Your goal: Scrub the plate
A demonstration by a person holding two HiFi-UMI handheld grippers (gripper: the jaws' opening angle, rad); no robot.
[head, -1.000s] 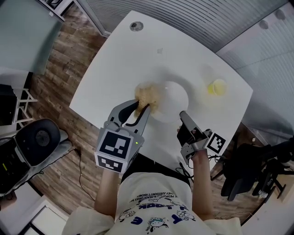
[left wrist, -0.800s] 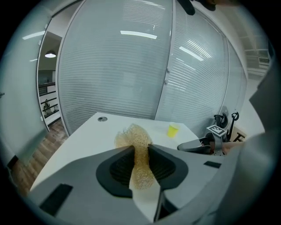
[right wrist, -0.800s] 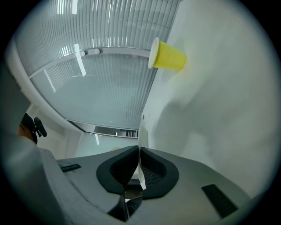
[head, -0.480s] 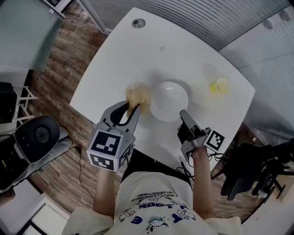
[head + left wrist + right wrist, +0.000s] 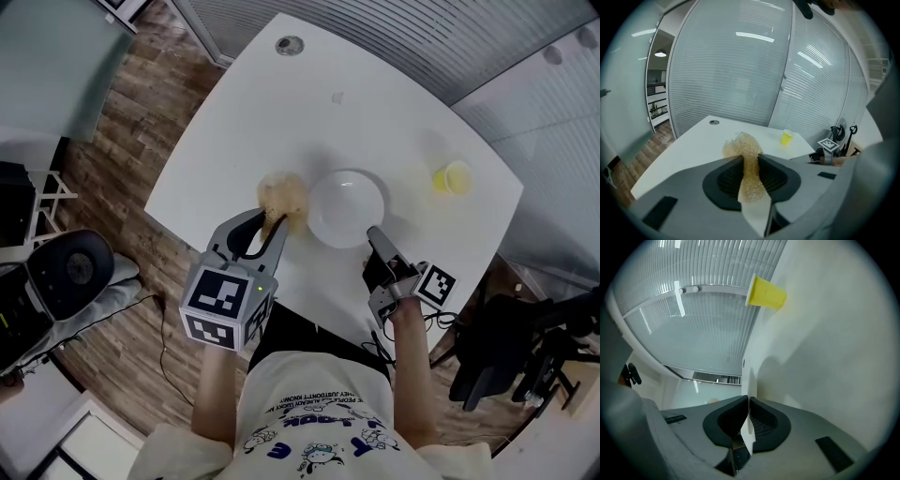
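A round white plate (image 5: 348, 206) lies on the white table (image 5: 253, 112). My left gripper (image 5: 272, 221) is shut on a tan mesh scrubber (image 5: 283, 196), which rests just off the plate's left rim. In the left gripper view the scrubber (image 5: 743, 149) bulges out past the left gripper (image 5: 750, 157). My right gripper (image 5: 374, 233) is shut on the plate's near right rim. In the right gripper view the plate (image 5: 751, 380) shows edge-on as a thin white sheet between the pads of the right gripper (image 5: 748, 400).
A yellow cup (image 5: 456, 176) stands at the table's right, beyond the plate, and also shows in both gripper views (image 5: 787, 137) (image 5: 766, 293). A round grommet (image 5: 290, 45) sits at the far corner. Office chairs (image 5: 75, 272) (image 5: 506, 347) flank the table on the wooden floor.
My left gripper has carried the scrubber leftwards, from over the plate's left part to the table beside its rim. The right gripper keeps its hold on the rim.
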